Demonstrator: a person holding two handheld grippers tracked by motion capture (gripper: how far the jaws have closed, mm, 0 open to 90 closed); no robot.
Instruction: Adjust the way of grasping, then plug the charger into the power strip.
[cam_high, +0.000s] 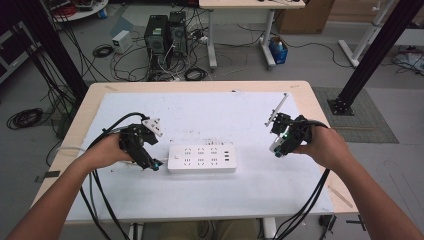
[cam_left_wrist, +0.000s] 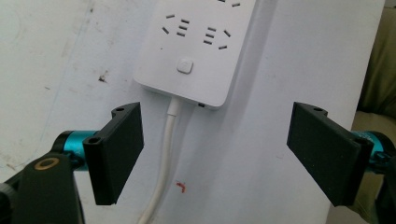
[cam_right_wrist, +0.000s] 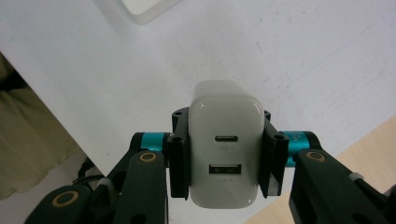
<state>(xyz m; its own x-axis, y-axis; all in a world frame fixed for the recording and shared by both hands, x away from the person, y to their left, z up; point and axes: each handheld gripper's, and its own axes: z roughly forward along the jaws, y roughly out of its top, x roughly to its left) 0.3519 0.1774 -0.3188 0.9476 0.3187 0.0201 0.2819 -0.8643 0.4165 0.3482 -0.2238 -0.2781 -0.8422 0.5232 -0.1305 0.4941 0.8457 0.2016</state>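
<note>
A lab floor strewn with cables, two computer towers and desk legs lies beyond a wooden table topped by a white mat. On the mat, nearer its front edge than its back and slightly left of middle, lies a white power strip, its long side parallel to the front edge. Its white cord leaves the left end, beside a square button.

The left gripper hangs just off the strip's left end, toward the mat's left side. In the left gripper view its jaws stand wide apart with nothing between them, the cord running over the mat between them and the strip's end just beyond their tips.

The right gripper is held over the mat's right side, well apart from the strip. In the right gripper view its jaws press on both sides of a white charger, whose face shows a USB-C port above a USB-A port.
</note>
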